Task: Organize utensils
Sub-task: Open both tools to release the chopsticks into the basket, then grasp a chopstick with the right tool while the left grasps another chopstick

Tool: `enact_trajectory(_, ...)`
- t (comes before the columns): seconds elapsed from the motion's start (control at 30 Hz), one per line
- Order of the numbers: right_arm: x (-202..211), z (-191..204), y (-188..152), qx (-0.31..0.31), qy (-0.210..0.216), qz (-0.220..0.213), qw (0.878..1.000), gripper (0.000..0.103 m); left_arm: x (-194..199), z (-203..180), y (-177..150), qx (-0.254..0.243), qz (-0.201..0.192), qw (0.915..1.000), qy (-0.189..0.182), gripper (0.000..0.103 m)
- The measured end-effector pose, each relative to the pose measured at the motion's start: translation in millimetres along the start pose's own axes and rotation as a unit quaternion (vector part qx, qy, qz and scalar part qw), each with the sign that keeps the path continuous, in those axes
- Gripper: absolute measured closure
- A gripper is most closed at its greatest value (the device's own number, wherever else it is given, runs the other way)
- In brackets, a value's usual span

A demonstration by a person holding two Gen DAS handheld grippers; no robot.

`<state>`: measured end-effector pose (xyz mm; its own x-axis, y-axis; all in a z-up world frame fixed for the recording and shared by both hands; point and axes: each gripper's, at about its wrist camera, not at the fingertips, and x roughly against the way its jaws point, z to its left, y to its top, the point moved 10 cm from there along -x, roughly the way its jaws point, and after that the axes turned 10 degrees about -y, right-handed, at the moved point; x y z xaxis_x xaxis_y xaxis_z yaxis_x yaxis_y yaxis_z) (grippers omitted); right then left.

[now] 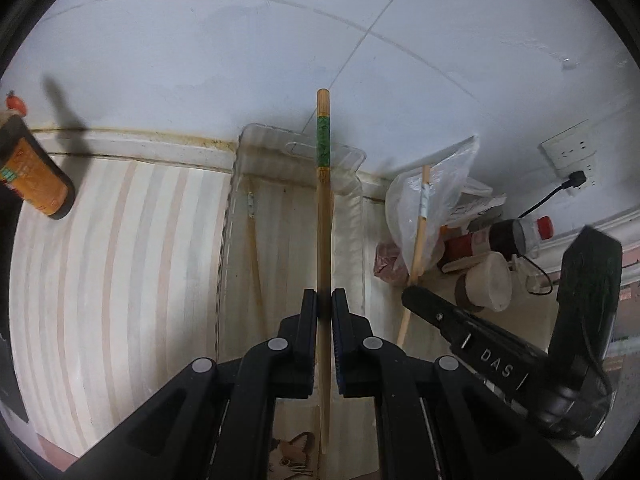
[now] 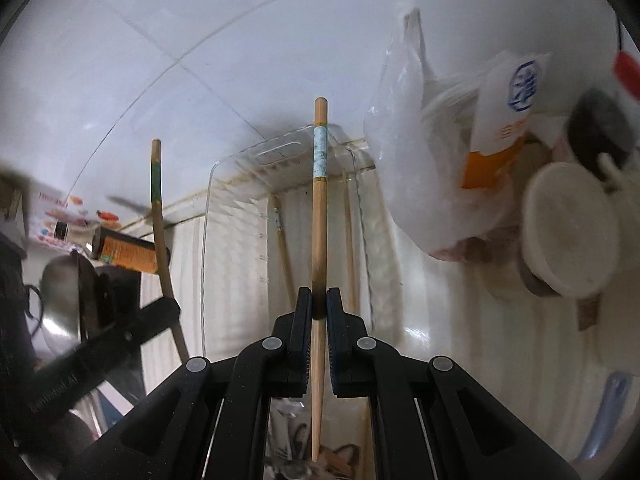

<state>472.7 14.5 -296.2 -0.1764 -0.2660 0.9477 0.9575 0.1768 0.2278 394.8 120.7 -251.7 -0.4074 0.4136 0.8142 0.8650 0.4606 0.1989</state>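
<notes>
Chopsticks: left tool [image 1: 324, 300] clamped on the green-banded chopstick [image 1: 323, 200], right tool [image 2: 319, 300] on the blue-banded one [image 2: 319, 220], both over the clear tray [image 2: 236, 184] (probably for dropping in; contents blurry).

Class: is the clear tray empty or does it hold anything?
Not empty: chopsticks lie inside the clear tray.

A home kitchen counter is shown. White wall tiles [image 1: 240, 60] are seen at the far side, above a grimy seam. A striped cloth [image 1: 100, 260] is spread over the counter. A sauce bottle [image 1: 32, 168] is lying at the left, while jars [image 1: 504, 236], a plastic bag [image 2: 408, 160] and a wall socket [image 1: 568, 152] are crowded at the right.
</notes>
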Motion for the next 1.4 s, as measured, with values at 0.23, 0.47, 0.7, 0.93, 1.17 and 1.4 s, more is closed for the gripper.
enact_trajectory(0.23, -23, 17, 8, 0.018, -0.011, 0.017, 1.0, 0.096, -16, 16, 7, -0.003, 0.029, 0.9993, 0.023, 0.097)
enact_trajectory(0.47, -28, 13, 7, 0.006, -0.012, 0.021, 1.0, 0.08, 2, 31, 8, -0.015, 0.004, 0.9962, 0.086, 0.09)
enact_trajectory(0.7, 6, -24, -10, 0.001, -0.045, -0.021, 0.999, 0.063, 43, 55, -17, -0.038, -0.07, 0.9813, 0.175, 0.03)
enact_trajectory(0.93, 15, -63, -73, -0.019, -0.083, -0.024, 0.996, 0.052, 65, 88, -60, -0.041, -0.109, 0.9648, 0.236, 0.0)
enact_trajectory(1.17, -49, -63, -169, -0.024, -0.073, 0.069, 0.995, 0.052, 44, 136, -130, -0.008, -0.048, 0.9596, 0.277, 0.0)
enact_trajectory(1.4, -99, -42, -210, 0.016, -0.081, 0.115, 0.99, 0.079, 32, 161, -178, 0.004, -0.017, 0.95, 0.312, 0.0)
